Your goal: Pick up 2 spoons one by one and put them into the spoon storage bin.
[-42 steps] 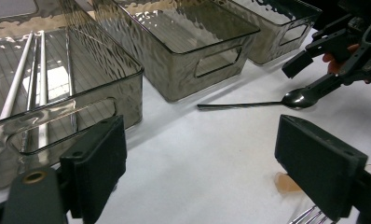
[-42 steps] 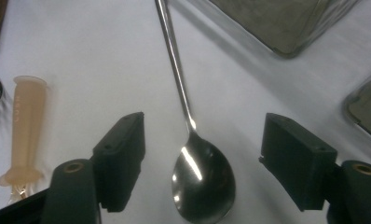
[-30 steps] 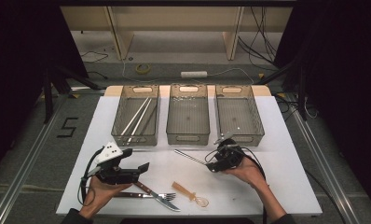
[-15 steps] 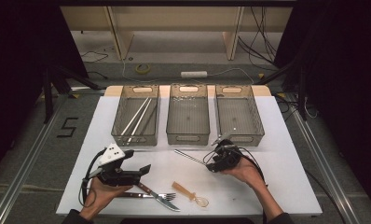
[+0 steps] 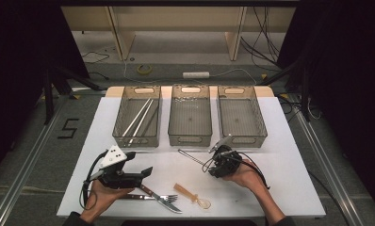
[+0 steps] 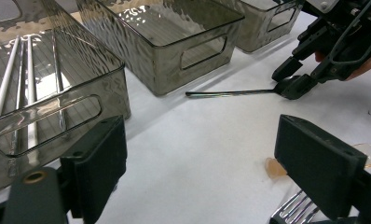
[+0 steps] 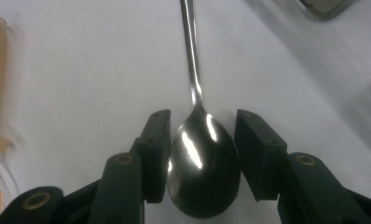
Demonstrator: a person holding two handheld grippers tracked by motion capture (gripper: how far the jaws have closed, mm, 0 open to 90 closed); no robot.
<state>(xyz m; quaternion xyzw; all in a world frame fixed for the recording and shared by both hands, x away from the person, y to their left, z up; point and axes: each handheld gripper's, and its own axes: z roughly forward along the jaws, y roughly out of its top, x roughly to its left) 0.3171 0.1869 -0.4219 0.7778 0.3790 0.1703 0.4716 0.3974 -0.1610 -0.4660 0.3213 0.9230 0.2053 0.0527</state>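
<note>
Three bins [image 5: 190,115] line the counter's [image 5: 289,155] far edge in the high view, open surface before them; the right hand-held gripper [image 5: 217,162] meets the metal spoon [image 5: 190,155] there. From the left hand-held gripper [image 6: 202,163], jaws wide and empty, a fork [image 6: 291,212] is cut off. Right gripper view: the jaws have just been closing, flanking the spoon's bowl, contact unclear.

Overhead forward-down; gripper cameras close, table-level.
</note>
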